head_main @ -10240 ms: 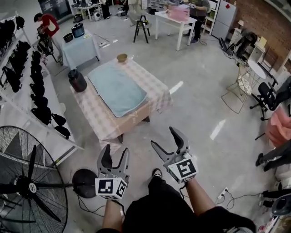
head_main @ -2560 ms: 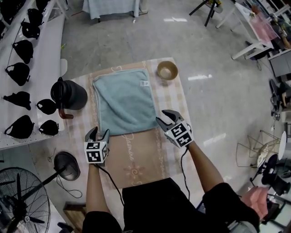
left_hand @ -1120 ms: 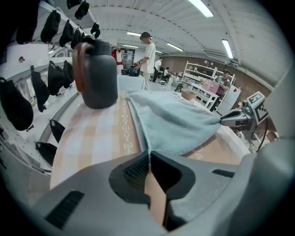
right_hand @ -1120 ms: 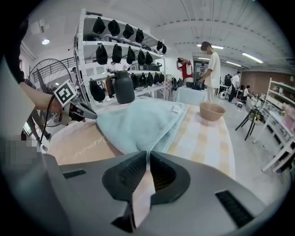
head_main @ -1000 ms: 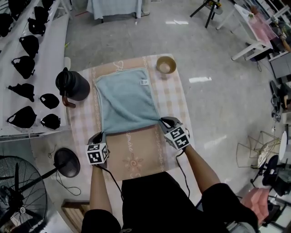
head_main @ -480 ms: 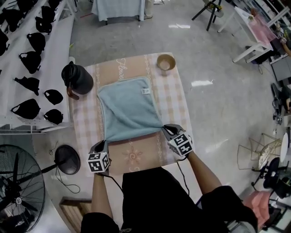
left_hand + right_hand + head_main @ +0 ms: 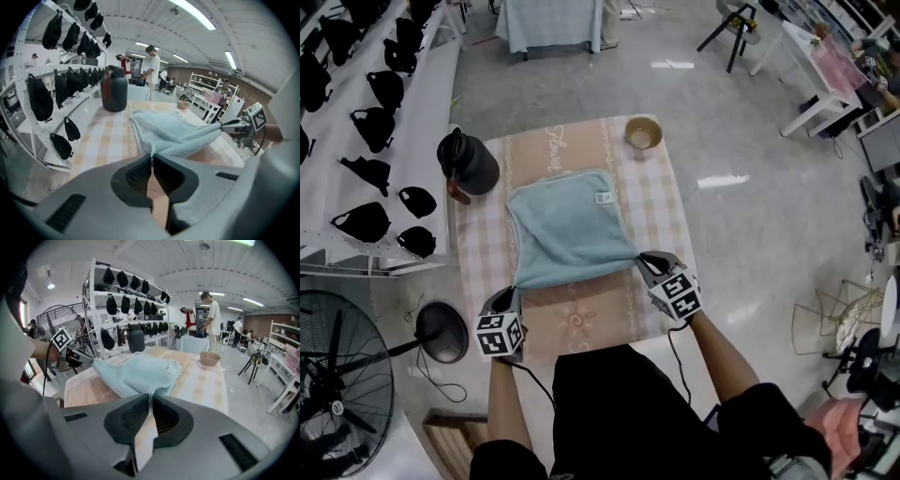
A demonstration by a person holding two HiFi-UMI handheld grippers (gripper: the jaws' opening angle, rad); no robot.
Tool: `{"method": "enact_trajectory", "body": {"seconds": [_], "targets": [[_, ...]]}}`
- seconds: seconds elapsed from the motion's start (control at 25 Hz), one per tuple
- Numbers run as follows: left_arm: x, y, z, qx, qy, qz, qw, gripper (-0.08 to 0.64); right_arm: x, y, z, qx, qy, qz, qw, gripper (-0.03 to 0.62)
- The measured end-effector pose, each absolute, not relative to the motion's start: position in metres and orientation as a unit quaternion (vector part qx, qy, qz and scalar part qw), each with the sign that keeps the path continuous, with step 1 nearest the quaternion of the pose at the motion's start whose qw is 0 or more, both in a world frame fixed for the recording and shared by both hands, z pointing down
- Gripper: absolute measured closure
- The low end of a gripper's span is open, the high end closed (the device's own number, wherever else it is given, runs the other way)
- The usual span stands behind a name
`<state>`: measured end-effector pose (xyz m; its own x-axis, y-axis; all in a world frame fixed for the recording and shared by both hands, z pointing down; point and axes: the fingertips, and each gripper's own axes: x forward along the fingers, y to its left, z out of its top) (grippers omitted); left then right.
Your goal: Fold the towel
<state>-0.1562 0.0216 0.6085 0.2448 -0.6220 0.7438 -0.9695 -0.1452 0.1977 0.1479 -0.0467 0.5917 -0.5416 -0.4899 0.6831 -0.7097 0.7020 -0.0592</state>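
Observation:
A light blue towel (image 7: 567, 234) lies on the checked tablecloth (image 7: 661, 220), its near edge lifted off the table. My left gripper (image 7: 512, 295) is shut on the near left corner, and my right gripper (image 7: 643, 260) is shut on the near right corner. The far half with a small white label (image 7: 603, 198) still rests flat. In the left gripper view the towel (image 7: 173, 136) runs up from the closed jaws toward the right gripper (image 7: 224, 125). In the right gripper view the towel (image 7: 136, 373) spreads from the closed jaws, with the left gripper (image 7: 86, 359) across from it.
A dark jug (image 7: 469, 161) stands at the table's far left corner and a tan bowl (image 7: 643, 133) at the far right. White shelves with black bags (image 7: 384, 169) run along the left. A floor fan (image 7: 337, 375) stands near left.
Both grippers have closed on the towel's near corners and lifted them, drawing the near edge up and toward me; the towel's lifted half now sags between them.

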Motion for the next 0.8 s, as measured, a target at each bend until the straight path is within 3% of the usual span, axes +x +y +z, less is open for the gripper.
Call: {"method": "enact_trajectory", "body": {"seconds": [0.16,0.32,0.8], "targets": [[-0.169,-0.022,0.579,0.71,-0.569,0.213,0.356,0.541,0.137,-0.08,0.568,0.357,-0.862,0.151,0.328,0.561],[-0.178,-0.071,0.56,0.718,-0.576,0.21,0.329,0.541,0.129,-0.123,0.552,0.37,-0.857,0.139,0.331,0.561],[-0.203,-0.18,0.588,0.687,-0.61,0.241,0.313,0.541,0.106,-0.233,0.571,0.366,-0.85,0.162,0.343,0.561]]}}
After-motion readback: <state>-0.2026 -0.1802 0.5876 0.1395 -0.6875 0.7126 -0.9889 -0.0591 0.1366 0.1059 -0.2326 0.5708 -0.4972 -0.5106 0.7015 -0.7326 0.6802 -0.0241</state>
